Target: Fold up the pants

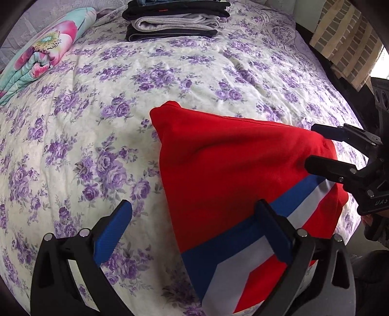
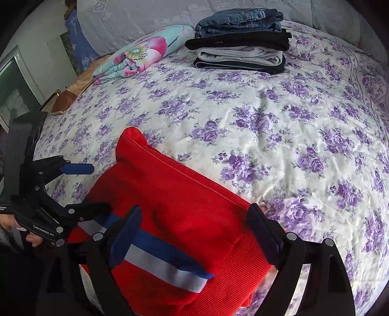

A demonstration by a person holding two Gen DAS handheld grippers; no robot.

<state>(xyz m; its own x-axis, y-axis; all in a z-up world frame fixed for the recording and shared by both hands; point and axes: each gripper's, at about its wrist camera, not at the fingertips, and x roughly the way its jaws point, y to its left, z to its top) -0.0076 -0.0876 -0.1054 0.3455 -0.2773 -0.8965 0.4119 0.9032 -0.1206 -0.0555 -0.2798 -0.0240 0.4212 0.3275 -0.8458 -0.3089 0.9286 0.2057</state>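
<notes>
1. Work surface: bed [image 1: 73, 145] [image 2: 304, 121] w/ white bedspread, purple rose print.

2. Task item: red pants [image 1: 231, 170] [image 2: 175, 206], folded into a compact bundle, lying on the bed near its front edge. A blue-and-white stripe [image 1: 243, 243] [image 2: 165, 262] runs across the near portion of the fabric. A seamed edge shows along the far side in the right wrist view; the ribbed waistband section lies toward the near right corner of the bundle.

3. Left gripper [image 1: 194, 233] [image 2: 90, 187]: jaws wide apart, nothing clamped. One blue-padded finger is over the bedspread beside the bundle's left edge, the other over the stripe. Contact w/ fabric cannot be confirmed.

4. Right gripper [image 2: 194, 235] [image 1: 311, 145]: jaws apart, straddling the bundle's near right portion, no grip on the cloth. In the left wrist view its two fingers point onto the bundle's right edge, approx. at fabric level.

5. Other items:
- Stack of folded clothes [image 1: 175, 21] [image 2: 240, 41] near the bed's far edge: jeans on top, then black, grey, dark garments.
- Folded floral quilt [image 1: 43, 53] [image 2: 143, 53], teal w/ pink flowers, at the far left corner, apart from the stack.
</notes>
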